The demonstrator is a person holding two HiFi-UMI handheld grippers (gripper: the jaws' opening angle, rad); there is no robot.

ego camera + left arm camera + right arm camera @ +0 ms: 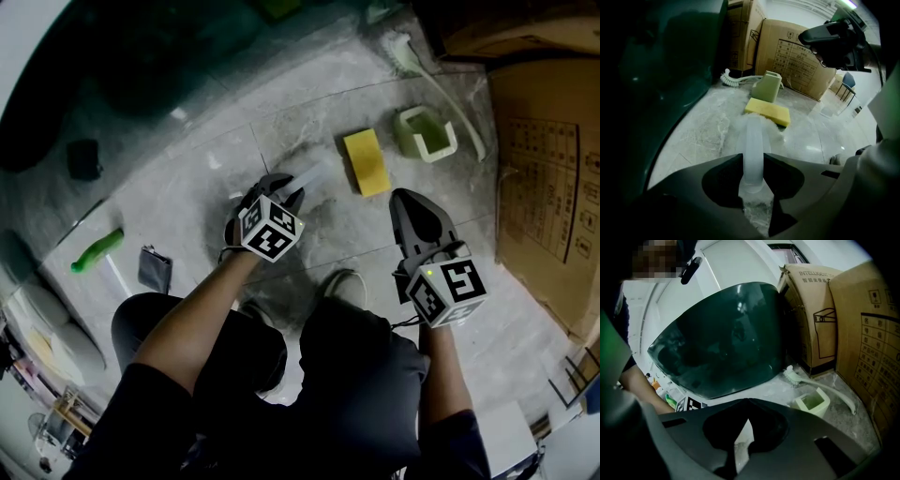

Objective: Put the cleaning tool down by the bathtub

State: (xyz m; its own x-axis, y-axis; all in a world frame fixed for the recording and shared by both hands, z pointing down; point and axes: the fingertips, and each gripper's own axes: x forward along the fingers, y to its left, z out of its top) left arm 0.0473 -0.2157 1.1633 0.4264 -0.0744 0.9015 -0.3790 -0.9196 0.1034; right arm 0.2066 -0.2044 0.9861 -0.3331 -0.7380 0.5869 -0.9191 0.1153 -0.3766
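My left gripper (752, 187) clasps the cleaning tool (753, 147) by its translucent handle, near the bathtub (661, 70). My right gripper (743, 423) is closed and empty.

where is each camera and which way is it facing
Head view: on the head, aimed steeply down at the floor; arms, knees, left gripper and right gripper show.
Left gripper view: on the left gripper, aimed along the floor past the tool in its jaws to the sponge; right gripper at upper right.
Right gripper view: on the right gripper, facing the tub over shut jaws; left arm at left.
Shared: all three show tub, brush and holder.
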